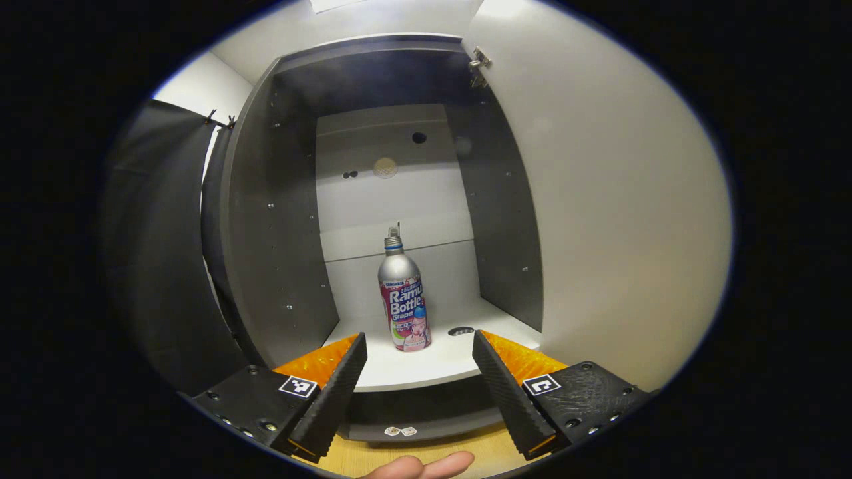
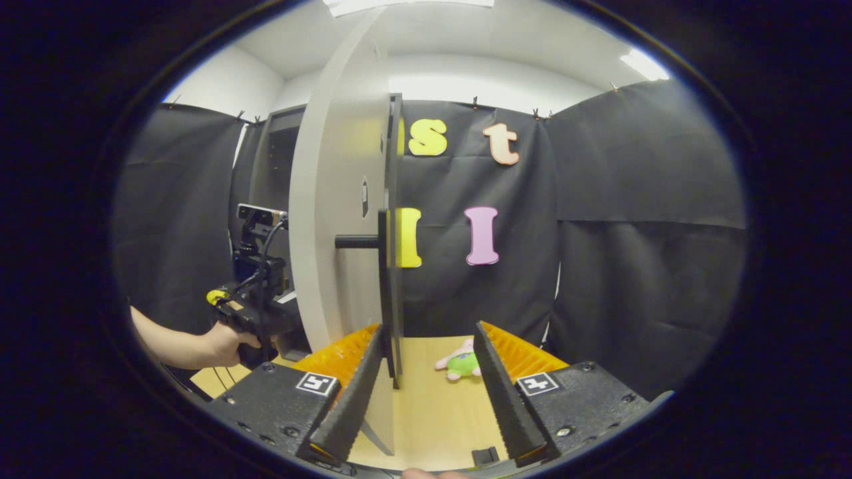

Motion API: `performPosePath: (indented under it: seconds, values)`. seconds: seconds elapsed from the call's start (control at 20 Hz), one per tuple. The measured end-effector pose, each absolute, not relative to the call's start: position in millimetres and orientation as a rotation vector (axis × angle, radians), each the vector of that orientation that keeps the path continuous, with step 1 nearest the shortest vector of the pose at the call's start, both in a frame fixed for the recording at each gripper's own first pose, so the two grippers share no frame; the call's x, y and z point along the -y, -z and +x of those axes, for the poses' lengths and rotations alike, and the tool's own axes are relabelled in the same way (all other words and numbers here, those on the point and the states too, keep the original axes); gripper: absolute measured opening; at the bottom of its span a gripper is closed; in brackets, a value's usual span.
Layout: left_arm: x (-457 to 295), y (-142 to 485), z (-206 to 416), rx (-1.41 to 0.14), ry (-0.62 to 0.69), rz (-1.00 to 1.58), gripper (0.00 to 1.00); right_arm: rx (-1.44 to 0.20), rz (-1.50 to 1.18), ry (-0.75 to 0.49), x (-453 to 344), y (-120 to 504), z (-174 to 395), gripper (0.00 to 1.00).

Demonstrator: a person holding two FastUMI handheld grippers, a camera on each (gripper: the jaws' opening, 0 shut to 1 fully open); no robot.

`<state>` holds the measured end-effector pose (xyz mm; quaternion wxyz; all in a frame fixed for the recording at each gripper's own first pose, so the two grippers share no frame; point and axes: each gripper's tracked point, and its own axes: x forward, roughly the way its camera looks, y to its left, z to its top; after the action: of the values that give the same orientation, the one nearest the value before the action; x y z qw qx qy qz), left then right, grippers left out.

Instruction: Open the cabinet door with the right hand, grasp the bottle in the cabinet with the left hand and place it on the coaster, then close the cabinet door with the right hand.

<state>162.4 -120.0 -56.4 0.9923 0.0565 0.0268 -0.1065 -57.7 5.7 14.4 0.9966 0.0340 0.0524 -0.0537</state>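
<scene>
The cabinet stands open, its pale door swung out on the right of the left gripper view. A silver bottle with a purple label stands upright on the white shelf inside. My left gripper is open just in front of the shelf's edge, short of the bottle. In the right gripper view the door is seen edge-on with its long dark handle. My right gripper is open, and the handle's lower end sits between its fingers, close to the left one.
A small green and pink plush toy lies on the wooden table beyond the door. A person's hand holds the left gripper's body left of the door. Black cloth walls close the booth.
</scene>
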Motion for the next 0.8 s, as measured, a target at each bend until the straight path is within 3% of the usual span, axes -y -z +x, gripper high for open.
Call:
performPosePath:
  seconds: [0.3, 0.8]
  values:
    - [120, 62, 224, -0.070, 0.129, 0.127, 0.96, -0.099, -0.002, 0.088, 1, -17, -52, 1.00]
    - [122, 63, 296, -0.094, 0.072, 0.067, 0.96, -0.091, -0.020, 0.043, -1, -18, -50, 0.99]
